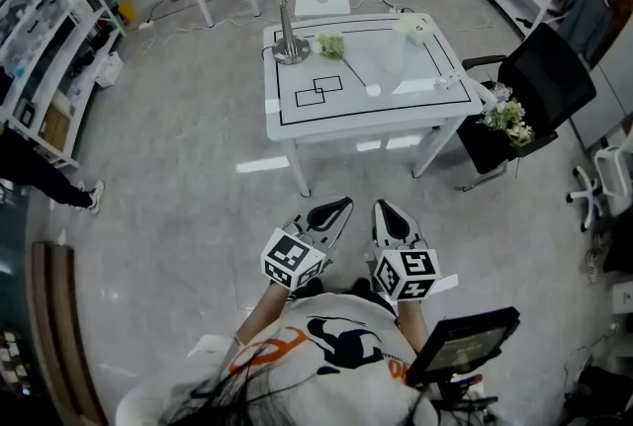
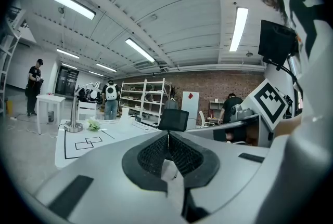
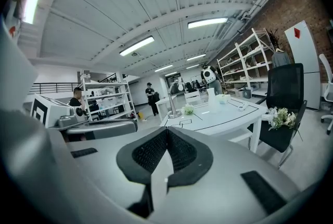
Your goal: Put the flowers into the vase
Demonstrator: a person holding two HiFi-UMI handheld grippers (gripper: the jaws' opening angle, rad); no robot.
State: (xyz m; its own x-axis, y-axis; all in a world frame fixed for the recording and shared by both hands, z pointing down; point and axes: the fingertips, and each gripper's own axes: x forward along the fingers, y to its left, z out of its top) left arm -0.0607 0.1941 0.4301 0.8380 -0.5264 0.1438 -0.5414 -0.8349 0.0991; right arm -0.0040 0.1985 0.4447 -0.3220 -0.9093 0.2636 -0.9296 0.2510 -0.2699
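Your left tongs [image 2: 167,135] are clenched with nothing between the pads, and your right tongs [image 3: 166,130] are the same: jaws together, empty. You hold both close to your body, pointing roughly level toward the worktop [image 1: 415,90], which stands well apart from you across open floor.

The task's things sit in two places. One long-stemmed flower [image 1: 330,45] lies flat on the worktop just beside the base of the lamp [image 1: 291,46]. A bunch of flowers [image 1: 508,118] rests on the seat of the black chair [image 1: 550,76] at the worktop's right side. The vase [image 3: 210,95] stands upright toward the worktop's far right.

Here is what I judge may go wrong. If you arrive with the tongs shut, you will push a stem instead of pinching it, so open them before you reach. The flat stem gives little to grip, and the pads may scrape the worktop or knock the lamp. The bunch looks near the seat's edge, so a nudge could drop it. The vase looks tall and light, and a stem fed in at a slant could tip it.
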